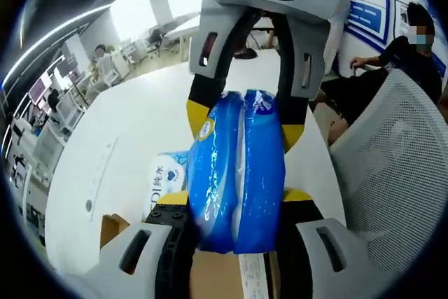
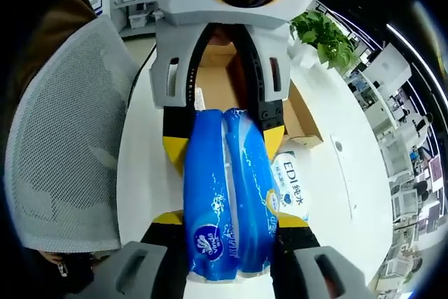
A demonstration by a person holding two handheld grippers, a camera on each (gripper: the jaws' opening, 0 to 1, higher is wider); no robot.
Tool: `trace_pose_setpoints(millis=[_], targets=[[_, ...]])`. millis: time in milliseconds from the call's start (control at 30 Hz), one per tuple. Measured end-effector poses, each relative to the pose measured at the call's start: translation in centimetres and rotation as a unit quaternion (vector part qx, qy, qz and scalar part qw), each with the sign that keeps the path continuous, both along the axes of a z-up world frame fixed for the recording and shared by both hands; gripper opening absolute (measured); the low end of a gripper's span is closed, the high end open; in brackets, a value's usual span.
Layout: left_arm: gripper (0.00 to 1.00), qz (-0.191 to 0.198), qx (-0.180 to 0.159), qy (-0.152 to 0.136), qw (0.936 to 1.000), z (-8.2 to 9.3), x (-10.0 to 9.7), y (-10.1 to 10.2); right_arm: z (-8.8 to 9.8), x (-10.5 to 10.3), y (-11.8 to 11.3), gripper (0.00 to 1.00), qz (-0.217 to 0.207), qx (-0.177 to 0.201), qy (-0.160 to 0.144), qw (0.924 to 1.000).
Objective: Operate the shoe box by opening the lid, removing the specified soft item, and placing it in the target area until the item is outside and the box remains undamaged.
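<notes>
A blue soft pack (image 1: 238,173) (image 2: 227,194), squeezed into two lobes, hangs above the white table (image 1: 119,152) (image 2: 143,173). Both grippers pinch it from opposite ends. My left gripper (image 1: 236,201) rises from the bottom of the left gripper view, shut on the pack's near end, and appears at the top of the right gripper view (image 2: 224,141). My right gripper (image 2: 229,220) is shut on the other end and comes down from the top of the left gripper view (image 1: 245,124). The open brown shoe box (image 2: 217,82) (image 1: 112,229) sits behind and below.
A white and blue wipes pack (image 1: 164,180) (image 2: 290,190) lies on the table beside the box. A grey mesh chair (image 1: 392,159) (image 2: 63,138) stands at the table's edge. A seated person (image 1: 399,54) is behind it. A green plant (image 2: 322,33) stands further off.
</notes>
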State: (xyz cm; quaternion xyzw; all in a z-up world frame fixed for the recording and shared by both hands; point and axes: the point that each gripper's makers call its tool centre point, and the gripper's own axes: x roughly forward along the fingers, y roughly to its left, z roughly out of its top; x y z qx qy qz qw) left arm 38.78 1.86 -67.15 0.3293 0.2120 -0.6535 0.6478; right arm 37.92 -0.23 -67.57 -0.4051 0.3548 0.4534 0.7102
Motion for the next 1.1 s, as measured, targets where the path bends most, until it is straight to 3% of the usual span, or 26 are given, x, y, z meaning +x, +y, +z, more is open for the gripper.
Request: trace_pose_setpoints(millis=[433, 1100], targets=[[0.44, 0.003, -0.011, 0.002, 0.9999, -0.3, 0.8, -3.9, -0.3, 0.9, -3.8, 0.43, -0.002, -0.015, 0.017, 0.9997], [0.43, 0.001, -0.017, 0.007, 0.9998, -1.1, 2.5, -8.2, -1.2, 2.7, -8.4, 0.42, -0.005, -0.029, 0.025, 0.9992]])
